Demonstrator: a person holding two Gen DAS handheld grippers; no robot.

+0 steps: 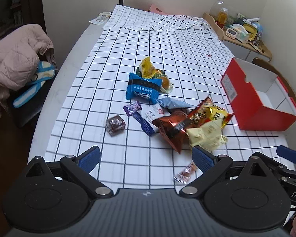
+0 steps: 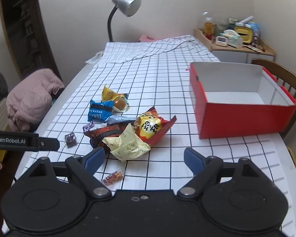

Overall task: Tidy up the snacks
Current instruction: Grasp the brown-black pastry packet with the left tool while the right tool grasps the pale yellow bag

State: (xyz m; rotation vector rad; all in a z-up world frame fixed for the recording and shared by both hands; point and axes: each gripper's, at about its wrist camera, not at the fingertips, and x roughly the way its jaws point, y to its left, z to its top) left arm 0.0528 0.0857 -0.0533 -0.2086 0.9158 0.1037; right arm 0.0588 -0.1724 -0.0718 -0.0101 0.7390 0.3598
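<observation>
Nothing's been packed yet: the open red cardboard box point(image 2: 244, 116) at the right is seen empty, snack packets point(image 2: 128, 130) piled on the white grid-checked tablecloth point(image 2: 167, 79) to its left. Left gripper point(image 1: 146, 158) and right gripper point(image 2: 144, 158) are held open, nothing gripped. A near packet probably gets closed on next, maybe the small orange candy wrapper point(image 2: 113, 176).

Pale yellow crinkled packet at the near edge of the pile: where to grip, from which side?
Grip the pale yellow packet by its raised, crumpled upper flap, coming from the near side. That flap stands up off the cloth and faces the open right claw; its far side abuts other wrappers.
</observation>
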